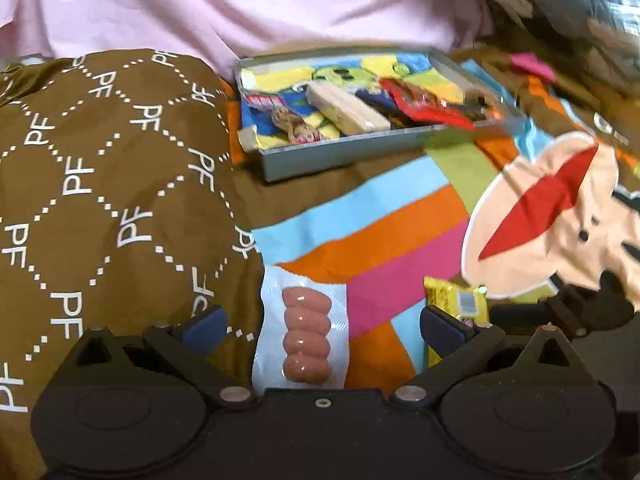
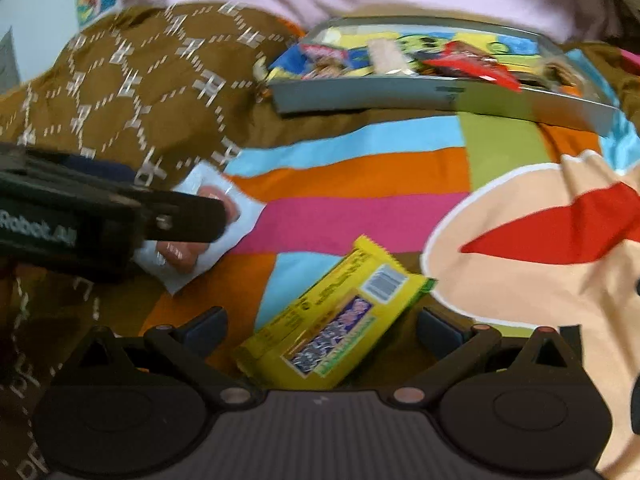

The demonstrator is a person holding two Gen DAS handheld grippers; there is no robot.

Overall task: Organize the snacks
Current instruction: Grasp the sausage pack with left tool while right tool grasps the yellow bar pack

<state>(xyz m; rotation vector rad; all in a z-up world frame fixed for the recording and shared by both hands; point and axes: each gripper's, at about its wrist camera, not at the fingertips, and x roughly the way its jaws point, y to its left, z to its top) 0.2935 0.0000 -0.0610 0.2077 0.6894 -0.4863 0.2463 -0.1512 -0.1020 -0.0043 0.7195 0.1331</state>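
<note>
Black plastic linkages and two blue-padded fingers frame the bottom of each wrist view. The left hand-held gripper (image 1: 322, 322) stands wide, its jaws on either side of a sausage pack (image 1: 306, 338) but not touching it. That pack is a clear, glossy sealed pouch with a crimped border, and four plump pink sausages lie stacked in a row inside it. It rests flat on the bedspread (image 1: 360, 216), next to a brown fold of cloth printed with white "PF" letters and dotted diamonds.

The right hand-held gripper (image 2: 322, 326) is also wide, with nothing clamped. Between its jaws lies a yellow packet (image 2: 332, 328), a flat rectangular foil wrapper with green sealed ends, a white barcode patch and a printed picture panel. It sits at an angle on the bedspread. In the right wrist view the left hand-held gripper shows from the side as a black bar hanging over the sausage pack.

Bright blocks of blue, orange, pink and green, and a large peach cartoon face with a red mouth, colour the soft, slightly rumpled bedspread.

Further back sits one shallow grey tray (image 1: 344, 154) with straight thin walls, lined with a cartoon print in yellow, blue and green. Inside it lie several snacks: a pale beige wafer bar (image 1: 346, 110) in clear wrap, a red wrapper (image 1: 424, 108), and a small packet with a picture on it (image 1: 294, 126); others at the right end are blurred. Behind the tray is a person's pink shirt (image 1: 248, 4).
</note>
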